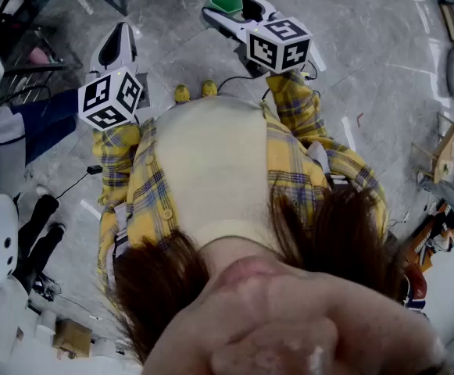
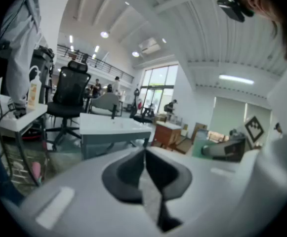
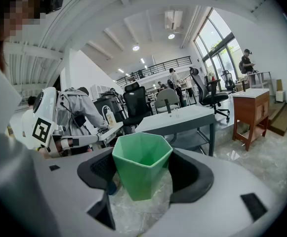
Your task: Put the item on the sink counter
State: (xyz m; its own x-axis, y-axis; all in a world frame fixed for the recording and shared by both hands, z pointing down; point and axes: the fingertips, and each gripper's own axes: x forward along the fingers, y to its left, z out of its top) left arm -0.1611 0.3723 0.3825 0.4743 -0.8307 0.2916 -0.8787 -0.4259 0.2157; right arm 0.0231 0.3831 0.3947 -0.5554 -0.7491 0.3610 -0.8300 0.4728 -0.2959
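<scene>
Office hall with grey table (image 3: pixel 178 118) and black chair (image 3: pixel 136 102) ahead. Right gripper (image 3: pixel 144 171) fingers, wide apart, clamp green cup (image 3: pixel 141 154); left gripper (image 2: pixel 144 162) fingers pressed together, empty.

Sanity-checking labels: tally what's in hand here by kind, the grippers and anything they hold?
grippers: 2, left gripper and right gripper
cup: 1, green, clamped in the right gripper
total: 3

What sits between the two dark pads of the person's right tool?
A green cup, upright and open-topped, gripped on both sides by the right tool. The right gripper view shows it.
</scene>
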